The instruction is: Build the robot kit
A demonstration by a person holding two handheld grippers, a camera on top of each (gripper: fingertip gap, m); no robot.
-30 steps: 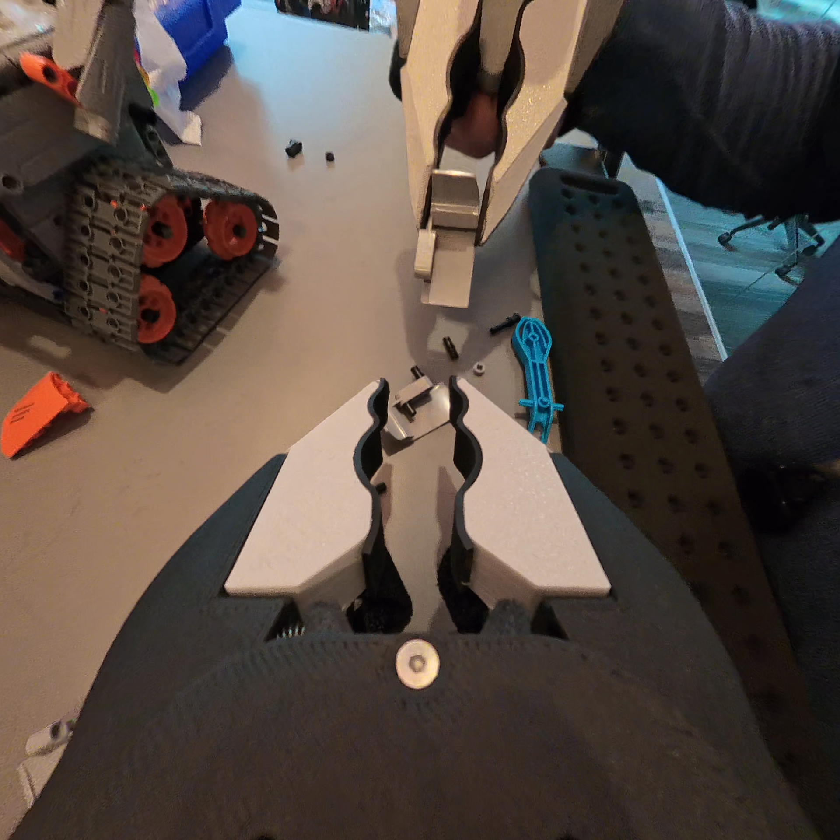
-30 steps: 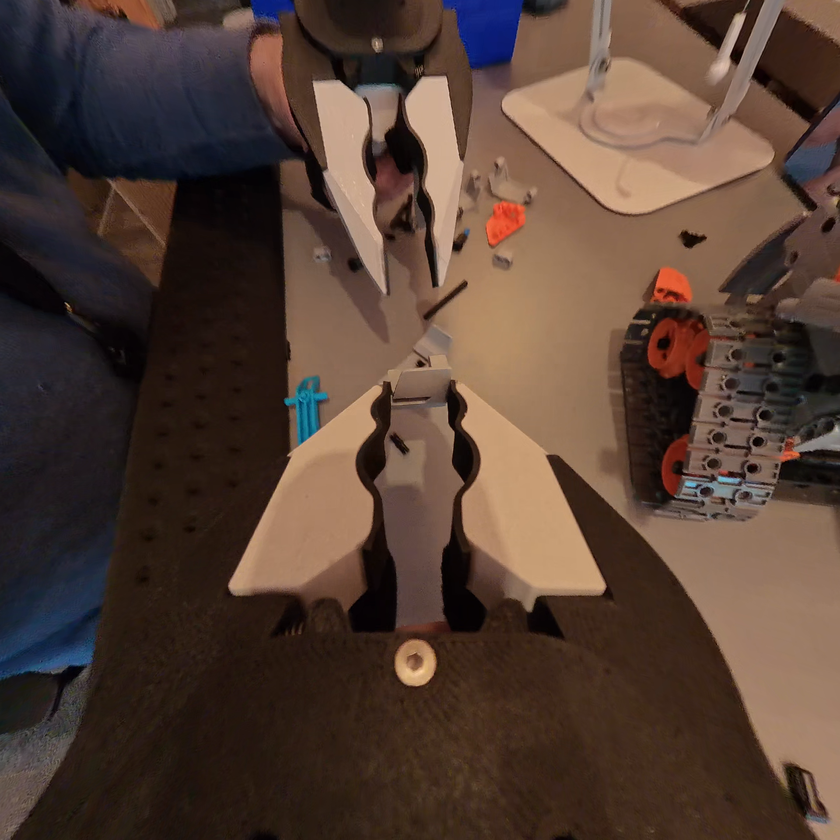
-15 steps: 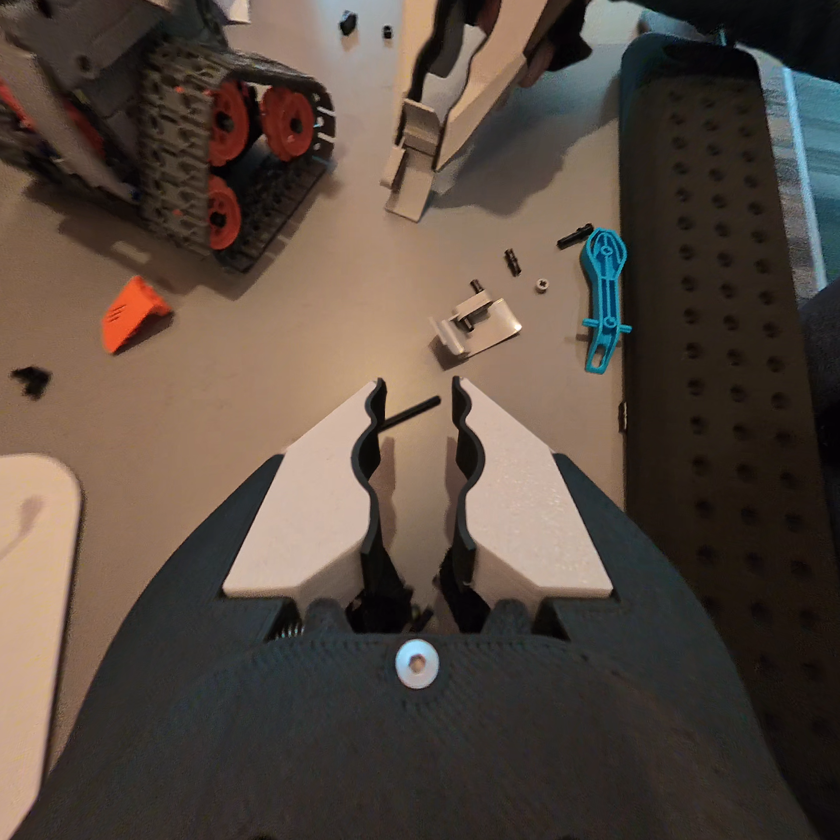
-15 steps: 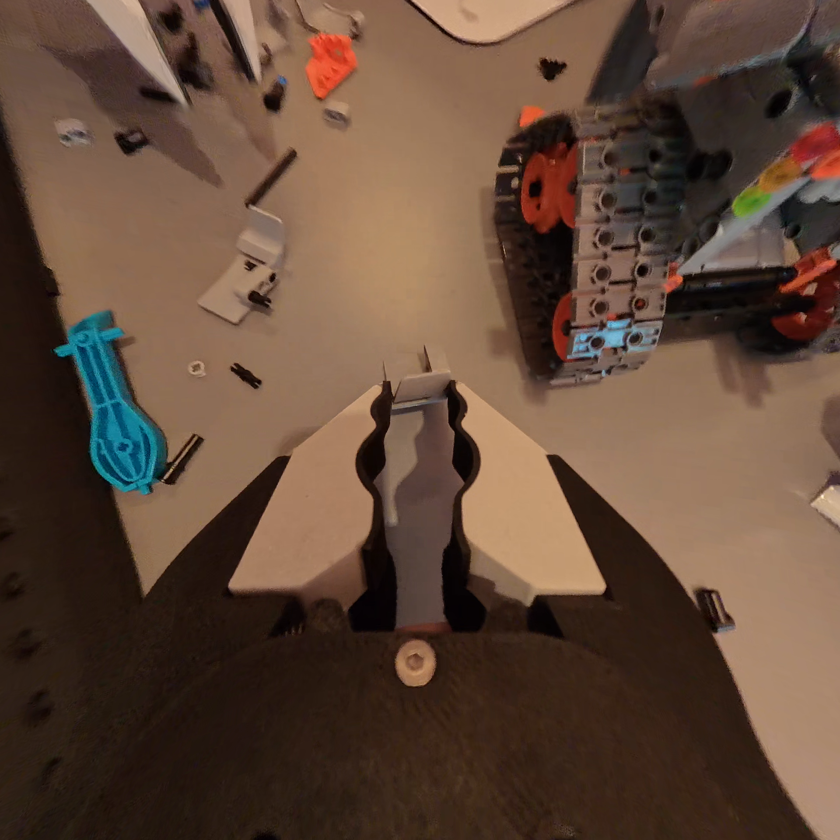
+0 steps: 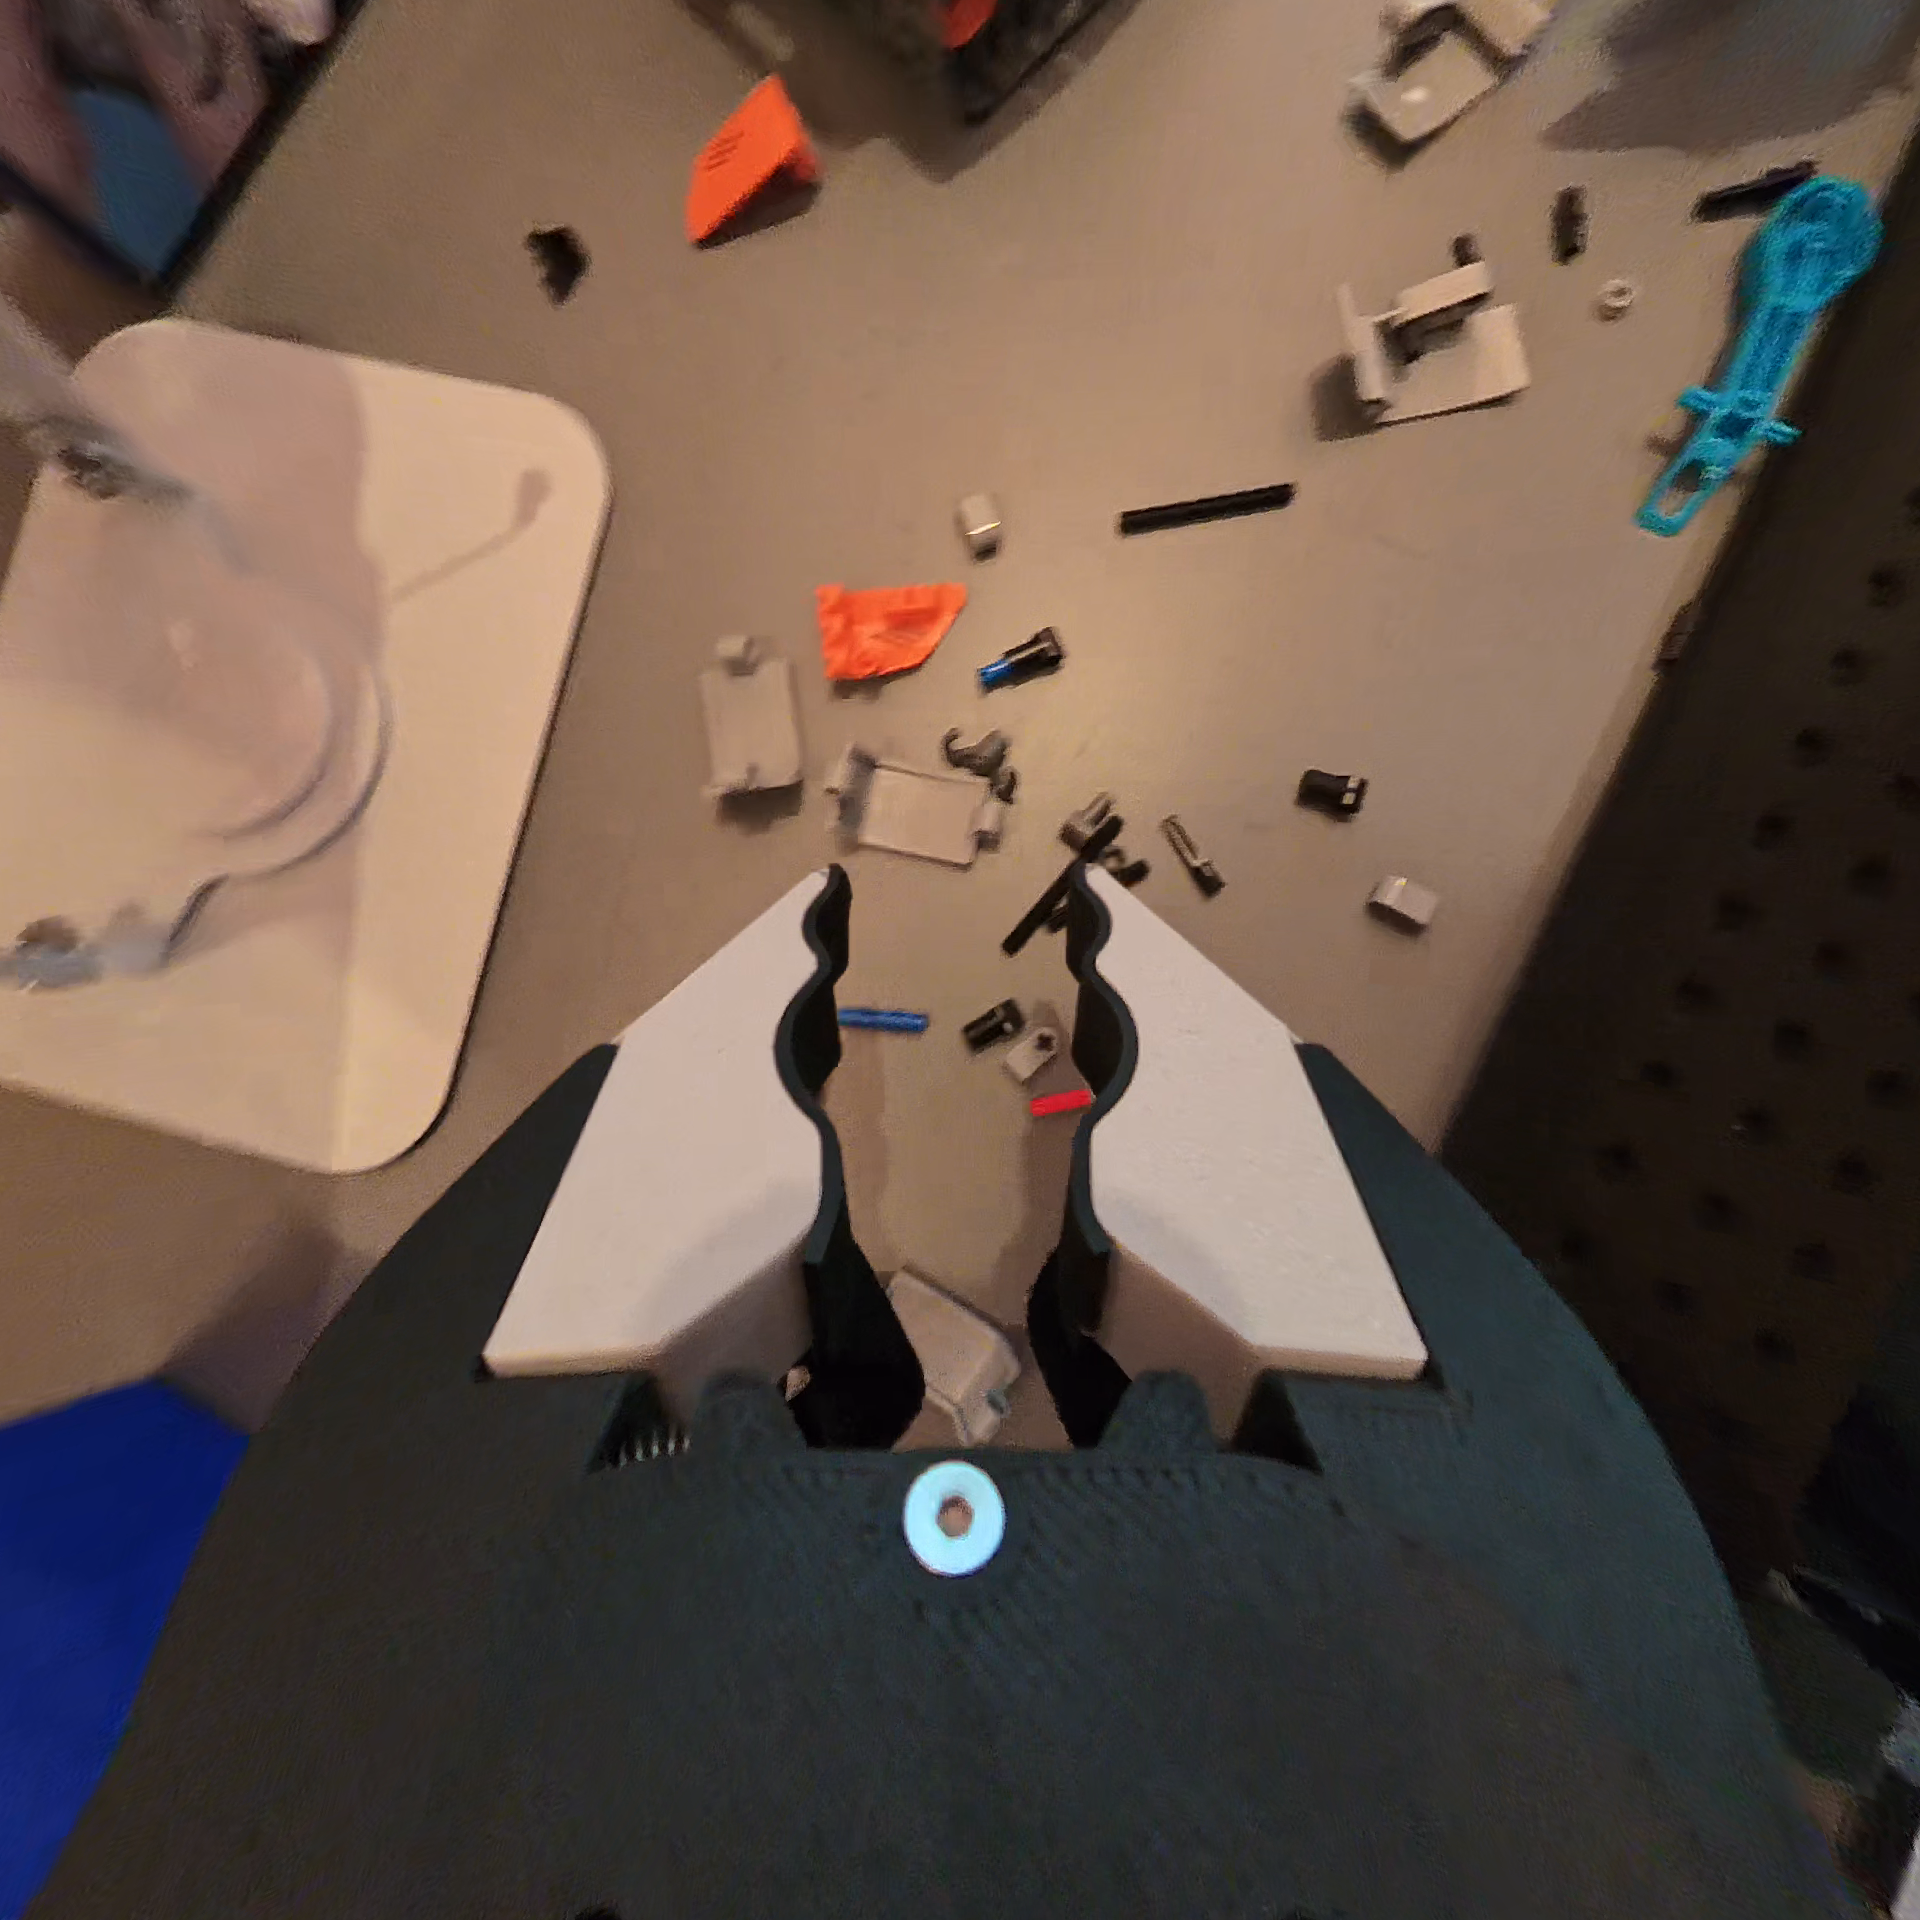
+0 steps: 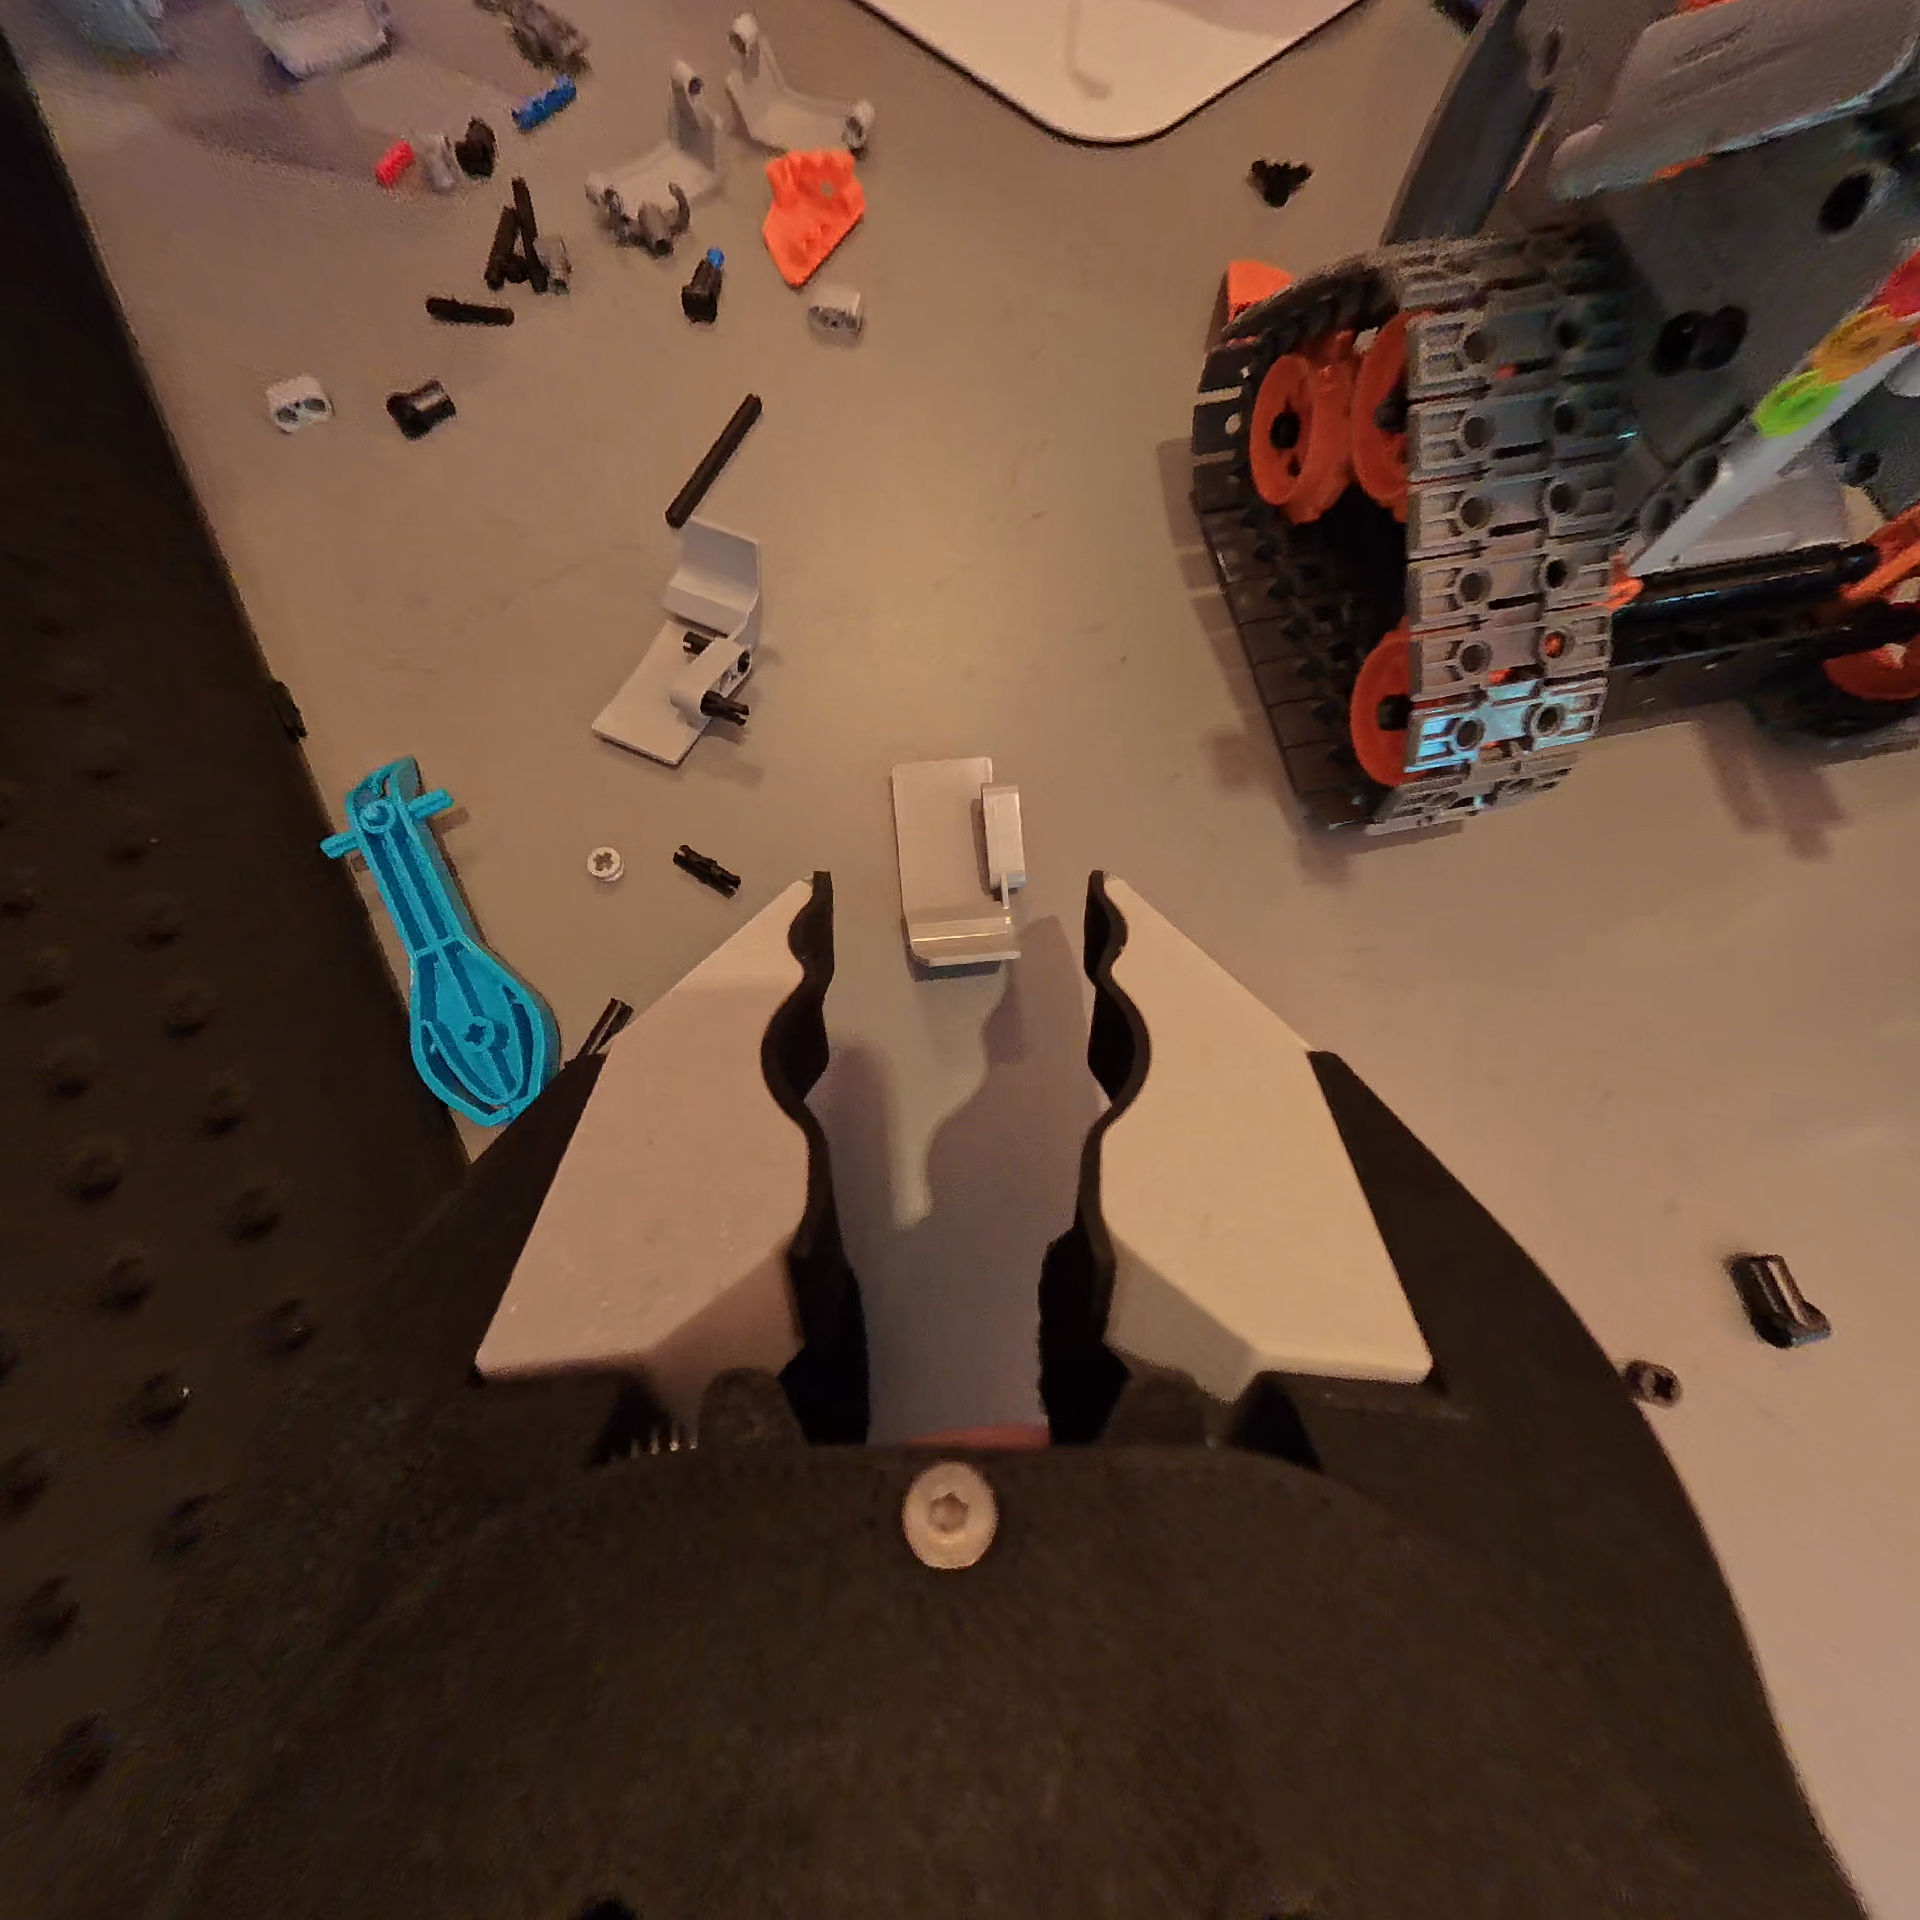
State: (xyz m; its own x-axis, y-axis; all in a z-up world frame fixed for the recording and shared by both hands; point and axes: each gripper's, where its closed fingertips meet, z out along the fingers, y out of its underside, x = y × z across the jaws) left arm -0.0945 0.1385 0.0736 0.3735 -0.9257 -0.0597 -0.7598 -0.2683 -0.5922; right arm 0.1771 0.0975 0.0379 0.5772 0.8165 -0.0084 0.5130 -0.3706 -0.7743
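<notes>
My right gripper point(image 6: 958, 891) is open and empty, low over the grey table. A light grey panel with a small grey bracket point(image 6: 951, 868) lies flat on the table just ahead of its fingertips, touching neither. A second grey panel with a bracket and black pin point(image 6: 681, 649) lies to the left; it also shows in the left wrist view point(image 5: 1429, 348). My left gripper point(image 5: 958, 888) is open and empty above a scatter of small parts: two grey panels point(image 5: 914, 812), an orange piece point(image 5: 885, 629), black and blue pins point(image 5: 1020, 657). A black axle point(image 5: 1205, 509) lies farther off.
A tracked vehicle with orange wheels point(image 6: 1507, 540) stands at the right. A teal tool point(image 6: 457, 966) lies by the black perforated mat point(image 6: 135, 831). A white stand base point(image 5: 260, 727) is left of my left gripper, a blue bin point(image 5: 94, 1558) below it. The tips of one gripper are about 30 cm away from the tips of the other. The orange piece point(image 5: 885, 629) lies some 10 cm from my left tips, 25 cm from my right tips. The right camera catches it too, in the right wrist view point(image 6: 808, 230). The black axle point(image 5: 1205, 509) is about 15 cm from both grippers' fingertips. It turns up in the right wrist view point(image 6: 714, 459) as well.
My right gripper has opened and let go of the grey panel, which now lies on the table. My left gripper has pulled back over the small parts and opened wider.
</notes>
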